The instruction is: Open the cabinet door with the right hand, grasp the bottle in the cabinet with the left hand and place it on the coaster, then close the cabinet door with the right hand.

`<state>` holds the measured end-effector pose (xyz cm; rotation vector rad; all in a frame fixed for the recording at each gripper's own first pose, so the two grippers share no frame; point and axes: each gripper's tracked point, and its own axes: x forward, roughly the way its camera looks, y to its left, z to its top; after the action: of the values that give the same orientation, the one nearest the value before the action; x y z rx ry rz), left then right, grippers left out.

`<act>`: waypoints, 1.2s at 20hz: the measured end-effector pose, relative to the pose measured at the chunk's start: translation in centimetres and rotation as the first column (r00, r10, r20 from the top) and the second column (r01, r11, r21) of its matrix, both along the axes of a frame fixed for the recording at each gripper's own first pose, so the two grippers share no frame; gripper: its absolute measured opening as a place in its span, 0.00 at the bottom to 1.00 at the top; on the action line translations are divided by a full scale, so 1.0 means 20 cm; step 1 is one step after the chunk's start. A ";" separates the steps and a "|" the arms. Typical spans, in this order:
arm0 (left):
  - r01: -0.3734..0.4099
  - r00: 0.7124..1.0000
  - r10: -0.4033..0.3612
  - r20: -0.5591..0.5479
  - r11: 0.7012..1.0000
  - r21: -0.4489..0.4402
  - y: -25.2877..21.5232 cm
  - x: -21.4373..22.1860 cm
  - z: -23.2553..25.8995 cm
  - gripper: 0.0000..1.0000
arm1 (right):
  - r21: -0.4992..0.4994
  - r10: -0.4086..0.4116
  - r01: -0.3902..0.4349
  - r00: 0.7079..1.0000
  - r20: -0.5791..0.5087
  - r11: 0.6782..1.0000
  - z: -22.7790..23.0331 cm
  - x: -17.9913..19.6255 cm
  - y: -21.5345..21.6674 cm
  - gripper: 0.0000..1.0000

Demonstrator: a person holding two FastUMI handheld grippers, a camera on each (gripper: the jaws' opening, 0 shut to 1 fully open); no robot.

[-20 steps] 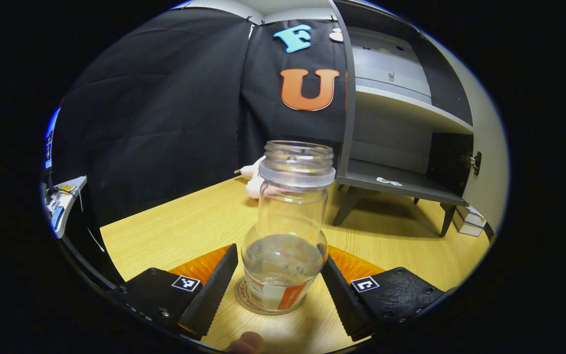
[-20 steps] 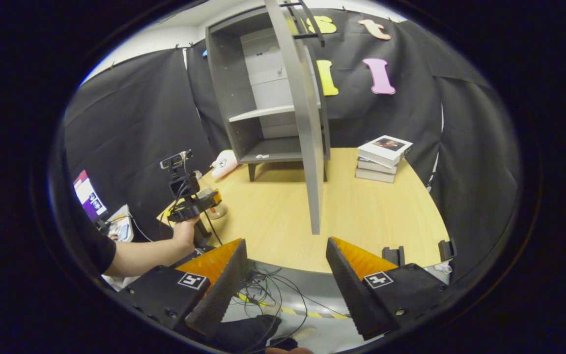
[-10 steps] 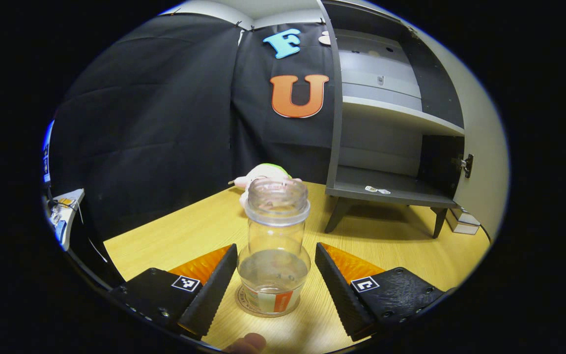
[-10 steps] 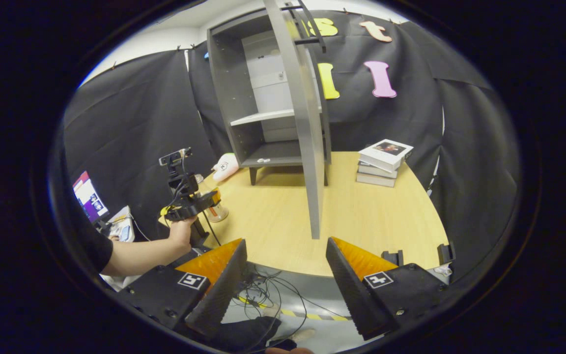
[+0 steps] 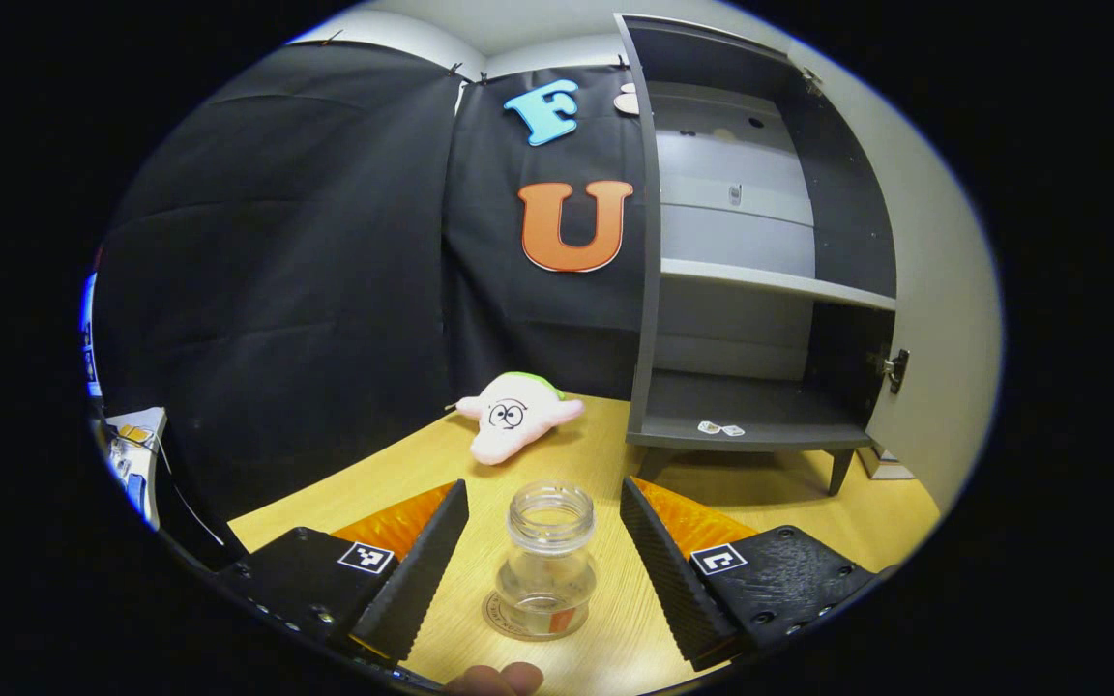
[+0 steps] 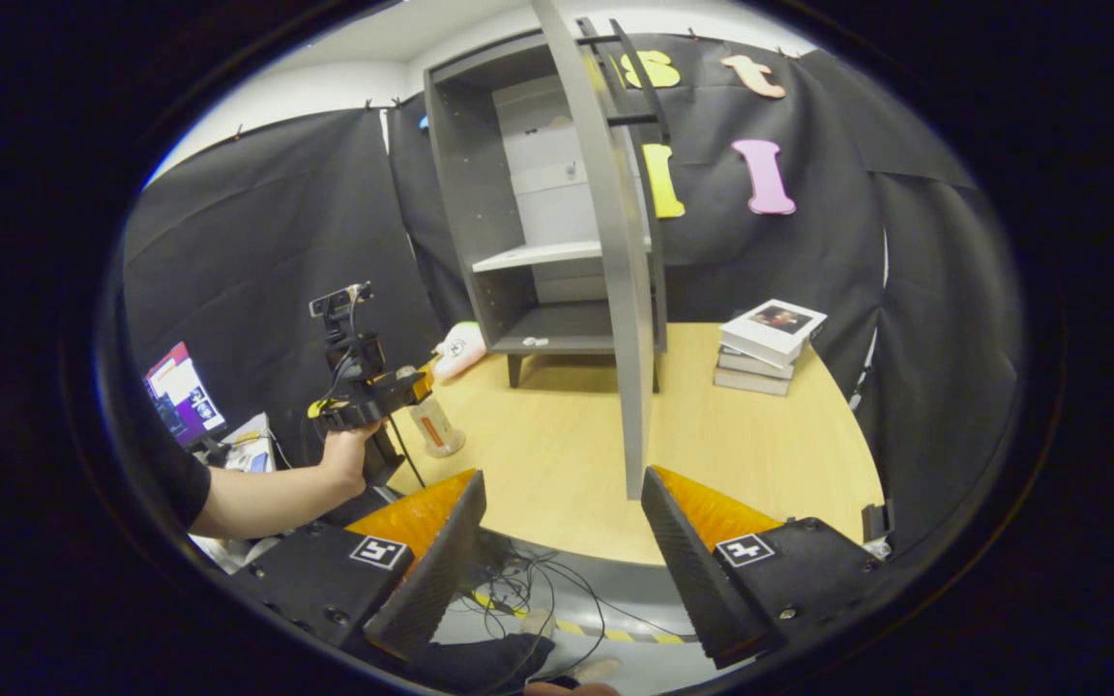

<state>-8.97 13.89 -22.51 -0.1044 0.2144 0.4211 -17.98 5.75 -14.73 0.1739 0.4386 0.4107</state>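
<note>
In the left gripper view the left gripper point(image 5: 544, 551) is wide open and holds nothing — the bottle point(image 5: 545, 563) stands upright between its fingers with a clear gap on both sides. The bottle is a clear jar without lid, and it rests on the round coaster point(image 5: 509, 623) on the table point(image 5: 393, 464). Behind it a plush toy point(image 5: 513, 427) lies on the table, just beside the cabinet point(image 5: 741, 290), whose shelves are in sight; two small items lie on the bottom shelf.

In the right gripper view the right gripper point(image 6: 562, 541) is also wide open and empty, near the table's front edge. The door point(image 6: 615, 280) stands open, seen edge-on, apart from the fingers. A stack of books point(image 6: 765, 346) lies to the right of the cabinet. Farther off at left, a hand point(image 6: 344, 454) holds the left gripper above the bottle — apart from it.
</note>
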 end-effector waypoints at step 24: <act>0.364 0.908 -0.348 0.233 0.931 -0.028 -0.44 -0.11 1.16 0.95 | 0.051 0.263 -0.288 0.923 0.282 0.956 0.96 0.38 0.70 0.93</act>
<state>-11.21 5.17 0.68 -0.1781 0.0217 0.0334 -10.28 19.85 4.53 0.1414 0.1704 0.7234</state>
